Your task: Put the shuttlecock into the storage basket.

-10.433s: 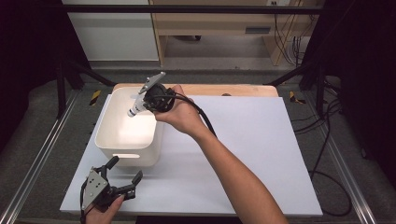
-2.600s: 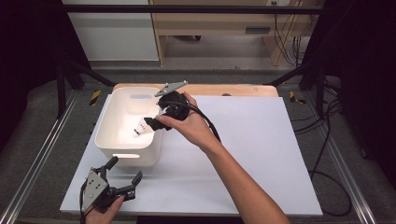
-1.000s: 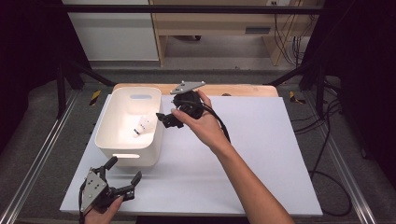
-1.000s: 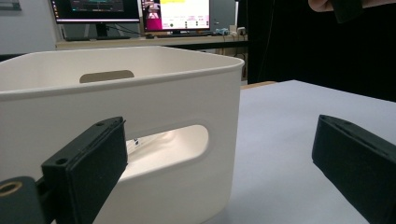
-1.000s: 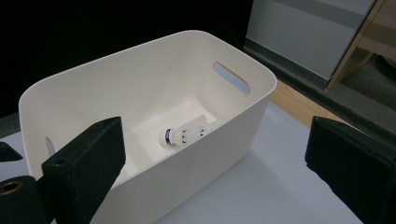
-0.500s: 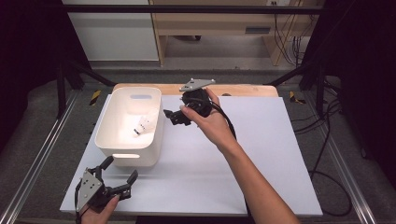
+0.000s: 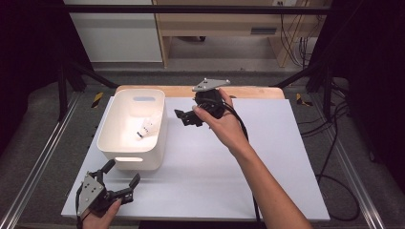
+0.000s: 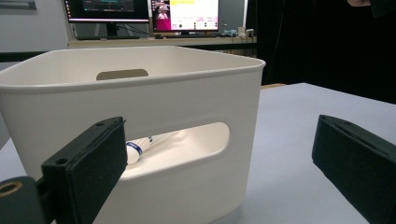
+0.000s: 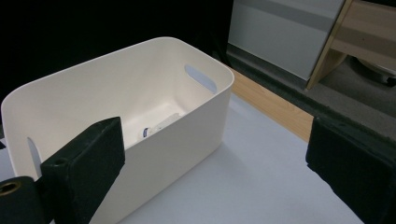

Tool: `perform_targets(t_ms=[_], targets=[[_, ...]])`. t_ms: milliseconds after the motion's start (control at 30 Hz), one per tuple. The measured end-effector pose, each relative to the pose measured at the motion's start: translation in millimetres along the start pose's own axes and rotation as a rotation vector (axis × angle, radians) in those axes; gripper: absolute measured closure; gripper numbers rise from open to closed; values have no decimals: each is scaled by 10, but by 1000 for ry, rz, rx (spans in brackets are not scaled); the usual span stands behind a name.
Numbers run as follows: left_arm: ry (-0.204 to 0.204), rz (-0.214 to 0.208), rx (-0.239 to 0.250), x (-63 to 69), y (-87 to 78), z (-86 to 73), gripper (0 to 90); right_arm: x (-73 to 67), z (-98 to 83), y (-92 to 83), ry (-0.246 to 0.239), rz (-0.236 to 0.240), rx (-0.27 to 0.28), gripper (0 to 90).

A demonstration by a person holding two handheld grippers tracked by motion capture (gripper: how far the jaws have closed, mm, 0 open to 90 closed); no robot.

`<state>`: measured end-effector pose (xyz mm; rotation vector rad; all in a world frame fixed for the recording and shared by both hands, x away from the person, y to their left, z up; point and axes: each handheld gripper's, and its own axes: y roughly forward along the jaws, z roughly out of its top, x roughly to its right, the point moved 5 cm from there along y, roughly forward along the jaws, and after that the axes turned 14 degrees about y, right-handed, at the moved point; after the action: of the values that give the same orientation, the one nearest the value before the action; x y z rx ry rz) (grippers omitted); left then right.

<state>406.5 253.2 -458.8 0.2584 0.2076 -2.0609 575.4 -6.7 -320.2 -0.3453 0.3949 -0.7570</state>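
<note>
Right hand-held gripper [image 7: 187, 118]: you've drawn it out of the white bin [image 7: 116, 148] to just beside its rim; jaws apart, empty.
White tube [image 7: 145, 129]: lies released on the bin floor, so the drop looks finished.
Left hand-held gripper [image 7: 120, 182]: unmoved at the bench [image 7: 286, 162] corner, jaws apart.

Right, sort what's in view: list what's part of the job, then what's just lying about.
Part of the job:
white bin
small white tube lying in the bin
right gripper, open, beside the bin
left gripper, open, at the bin's near side

Lying about:
monitors
wooden furniture
floor cables
</note>
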Motion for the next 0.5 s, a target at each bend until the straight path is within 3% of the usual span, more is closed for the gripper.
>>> perform_targets(t_ms=[500], targets=[[1,0,-2,-5,-4,-2,34,132,4,-143,22,-15,20,48]])
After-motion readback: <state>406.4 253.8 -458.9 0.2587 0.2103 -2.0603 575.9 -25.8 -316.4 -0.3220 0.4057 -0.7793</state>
